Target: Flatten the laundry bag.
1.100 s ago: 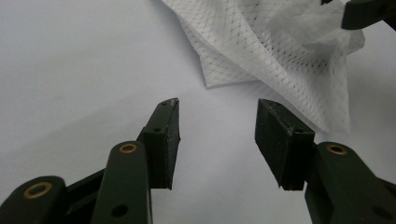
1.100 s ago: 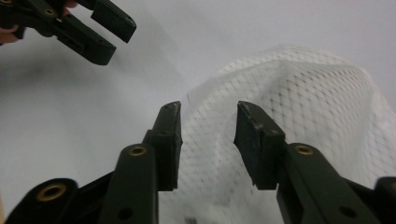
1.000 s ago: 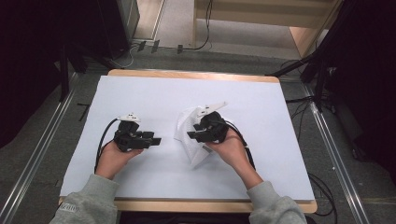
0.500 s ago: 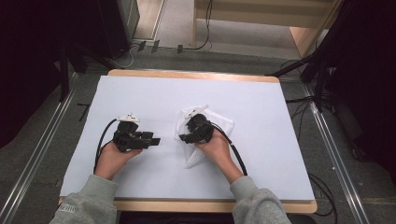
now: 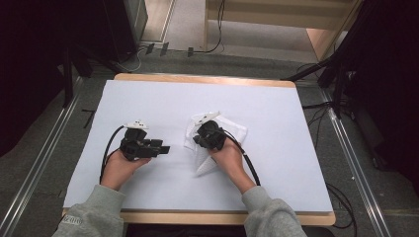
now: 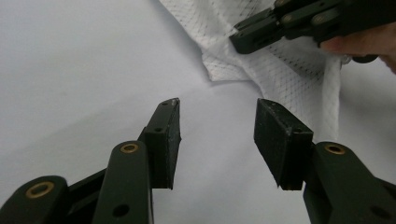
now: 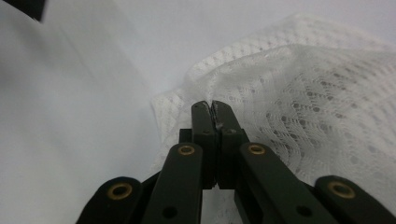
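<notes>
A white mesh cloth lies crumpled on the white table cover, right of centre. My right gripper rests on its left part, pointing left. Its jaws have just been closing. In the right gripper view they now stand together, with a thin fold of the cloth pinched at the edge. My left gripper sits on the bare cover to the left, pointing right at the cloth. Its jaws are open with nothing between them, and the cloth's corner lies just beyond.
A wooden table edge frames the white cover. Black cables trail from both grippers toward the person. Metal rails and dark equipment flank the table on the floor.
The right hand has moved left and down onto the cloth's left part, and its jaws have closed there. The cloth lies lower than before. The left hand has stayed put.
</notes>
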